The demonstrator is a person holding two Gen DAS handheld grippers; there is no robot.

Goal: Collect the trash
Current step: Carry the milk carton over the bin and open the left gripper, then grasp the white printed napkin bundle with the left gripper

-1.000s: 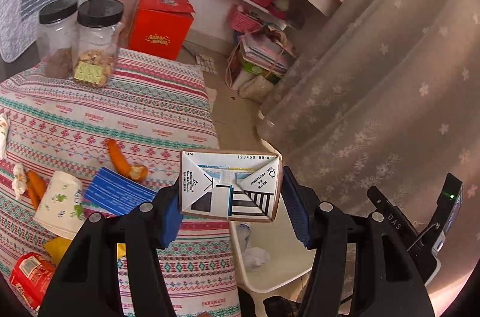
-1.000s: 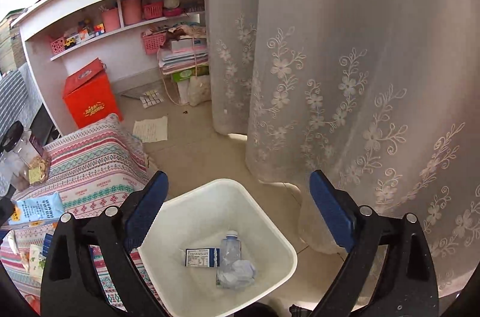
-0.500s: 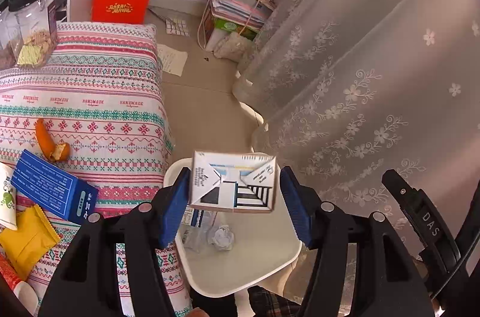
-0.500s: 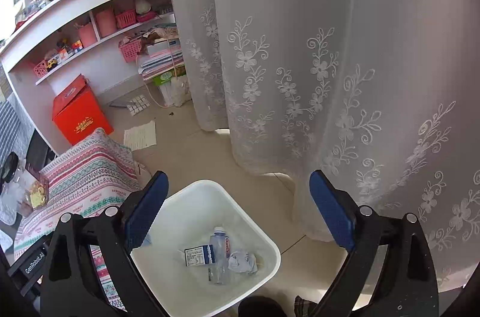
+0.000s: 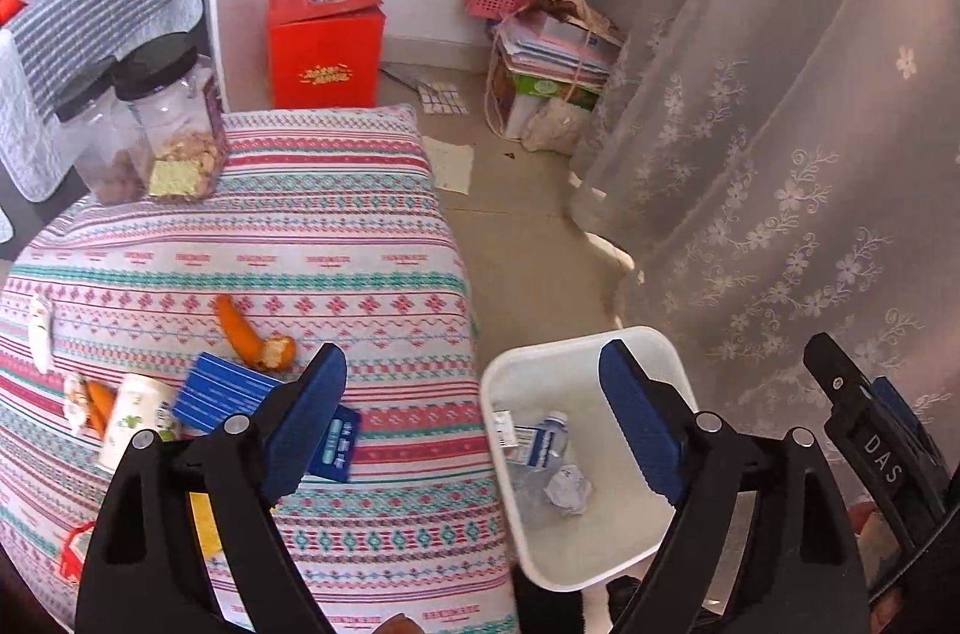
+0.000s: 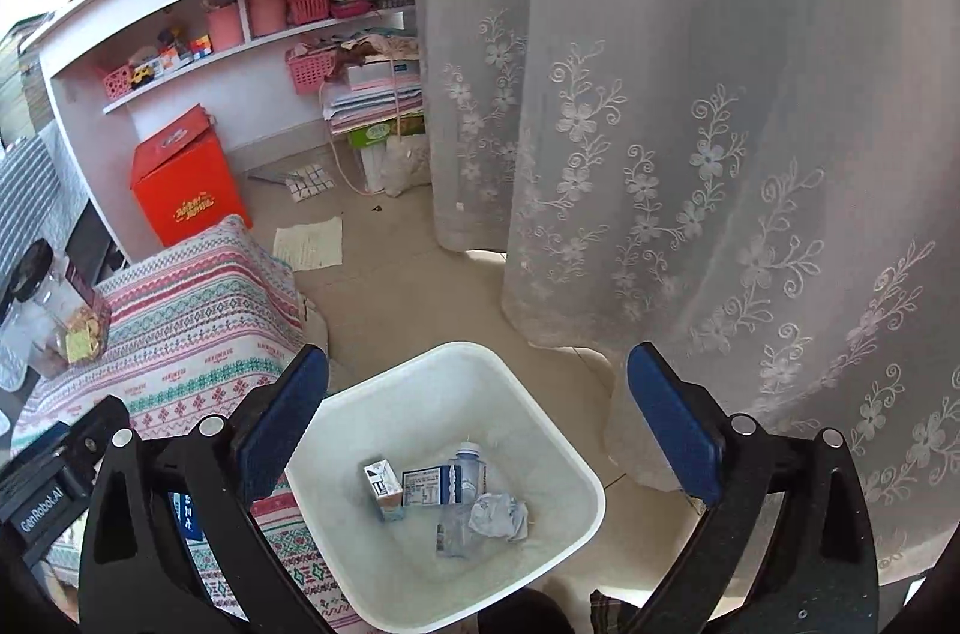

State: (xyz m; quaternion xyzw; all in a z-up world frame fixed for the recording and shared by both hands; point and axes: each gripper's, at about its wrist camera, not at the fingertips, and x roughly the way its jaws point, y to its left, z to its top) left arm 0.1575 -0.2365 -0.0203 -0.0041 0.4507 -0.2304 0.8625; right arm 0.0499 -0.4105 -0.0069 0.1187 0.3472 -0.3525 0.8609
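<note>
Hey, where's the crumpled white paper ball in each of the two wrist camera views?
Left wrist view: the crumpled paper ball lies low, right of centre, in the white bin, just below the plastic bottle.
Right wrist view: it lies low, near centre, in the bin, right of the bottle.
Shared landmark: the red box on the floor by the shelves.

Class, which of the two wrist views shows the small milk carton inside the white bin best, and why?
The right wrist view: it looks straight down into the white bin, so the small milk carton shows whole beside the bottle. In the left wrist view the bin's near wall hides most of it; only a sliver shows.
</note>
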